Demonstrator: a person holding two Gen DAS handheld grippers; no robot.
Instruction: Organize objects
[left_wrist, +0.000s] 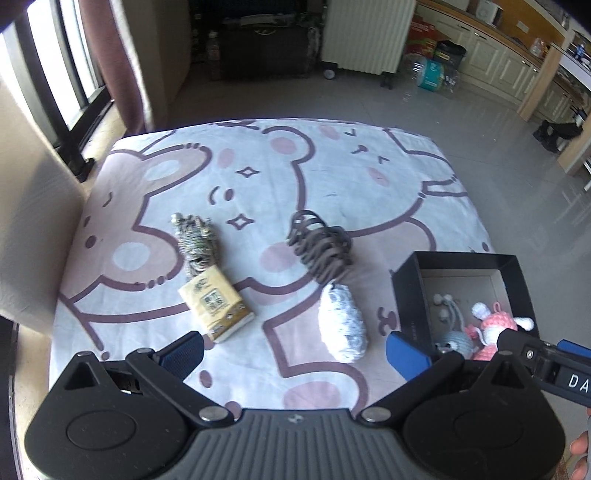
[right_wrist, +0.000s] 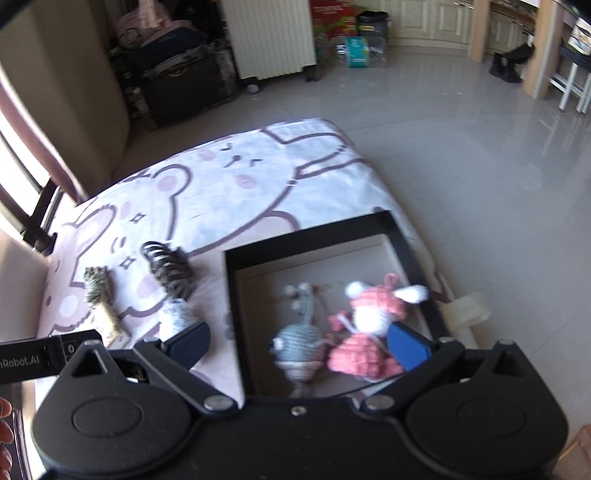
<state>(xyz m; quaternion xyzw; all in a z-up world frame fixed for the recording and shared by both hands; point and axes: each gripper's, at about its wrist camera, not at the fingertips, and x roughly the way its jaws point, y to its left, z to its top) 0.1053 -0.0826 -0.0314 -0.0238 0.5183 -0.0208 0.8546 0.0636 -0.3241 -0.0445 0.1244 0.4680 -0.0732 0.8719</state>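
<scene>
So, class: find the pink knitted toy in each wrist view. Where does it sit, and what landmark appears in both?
Left wrist view: pink knitted toy at the lower right, inside the black box.
Right wrist view: pink knitted toy right of centre, in the same black box, beside the grey knitted toy.
Shared landmark: the brown hair ties on the cartoon blanket.

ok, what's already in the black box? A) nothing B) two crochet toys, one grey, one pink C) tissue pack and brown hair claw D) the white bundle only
B: the black box holds a grey crochet toy and a pink crochet toy, side by side.
</scene>
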